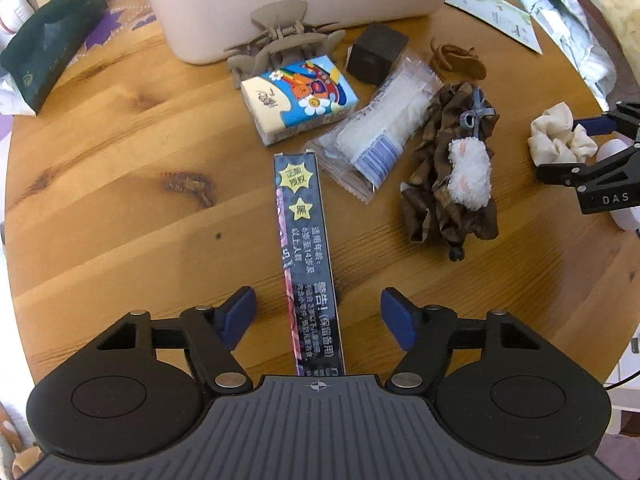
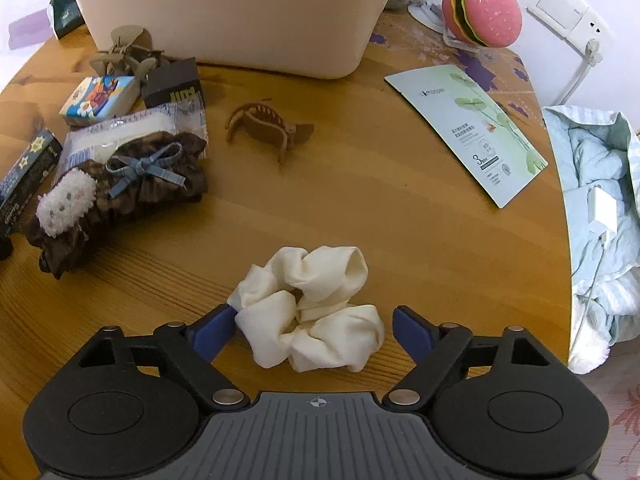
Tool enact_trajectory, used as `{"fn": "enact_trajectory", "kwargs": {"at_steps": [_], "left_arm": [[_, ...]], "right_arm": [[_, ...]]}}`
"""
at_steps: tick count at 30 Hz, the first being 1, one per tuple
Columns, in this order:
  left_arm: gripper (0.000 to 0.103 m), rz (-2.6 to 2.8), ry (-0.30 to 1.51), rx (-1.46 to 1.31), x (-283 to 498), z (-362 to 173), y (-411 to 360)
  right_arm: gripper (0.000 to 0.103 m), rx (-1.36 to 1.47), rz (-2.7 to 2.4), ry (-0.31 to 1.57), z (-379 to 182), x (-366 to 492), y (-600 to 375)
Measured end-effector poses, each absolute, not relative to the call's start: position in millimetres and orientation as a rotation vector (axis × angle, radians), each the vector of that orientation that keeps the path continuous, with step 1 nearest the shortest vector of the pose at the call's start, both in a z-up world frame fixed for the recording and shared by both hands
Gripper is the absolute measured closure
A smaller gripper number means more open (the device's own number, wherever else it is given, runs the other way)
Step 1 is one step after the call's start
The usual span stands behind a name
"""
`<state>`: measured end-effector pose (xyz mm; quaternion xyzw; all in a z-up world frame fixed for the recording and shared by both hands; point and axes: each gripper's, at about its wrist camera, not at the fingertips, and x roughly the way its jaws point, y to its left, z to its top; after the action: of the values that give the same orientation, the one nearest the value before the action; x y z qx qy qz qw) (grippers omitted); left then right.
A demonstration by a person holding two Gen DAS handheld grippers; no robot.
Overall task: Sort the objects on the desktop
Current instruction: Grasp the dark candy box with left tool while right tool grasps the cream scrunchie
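I am lowering both open, empty hand-held grippers, left (image 1: 318, 316) straddling the dark box (image 1: 308, 264), right (image 2: 310, 330) flanking the cream scrunchie (image 2: 310, 308); closing comes next.

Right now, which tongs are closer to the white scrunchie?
Right. The right tongs sit around the white scrunchie, one finger each side. The left tongs are far off, straddling the long dark box.
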<state>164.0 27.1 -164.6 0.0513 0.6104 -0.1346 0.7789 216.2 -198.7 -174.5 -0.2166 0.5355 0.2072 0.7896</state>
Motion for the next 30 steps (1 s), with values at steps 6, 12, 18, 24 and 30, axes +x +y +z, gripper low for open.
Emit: {"fn": "enact_trajectory", "kwargs": {"at_steps": [6,12,18,24,30], "left_arm": [[0.057,-0.266,1.287,0.113,163.3,-160.9,27.6],[0.079,-0.269,1.277,0.095,161.6,-158.8,29.3],[0.080,-0.280,1.265,0.101,156.7,-156.3,28.5],[0.080,-0.288,1.241,0.100,153.1,-144.0,29.4],[0.080,-0.259,1.220,0.080,155.1,-128.4,33.2]], "right_arm": [[0.027,-0.452,0.464,1.137,-173.8,216.3,-198.3],[0.058,-0.398,0.508,1.142,-171.7,215.2,-198.4],[0.085,-0.431,0.524,1.117,-169.0,209.8,-192.3],[0.087,-0.410,0.526,1.105,-162.8,208.4,-196.2],[0.087,-0.376,0.519,1.066,-144.1,209.9,-202.4]]}}
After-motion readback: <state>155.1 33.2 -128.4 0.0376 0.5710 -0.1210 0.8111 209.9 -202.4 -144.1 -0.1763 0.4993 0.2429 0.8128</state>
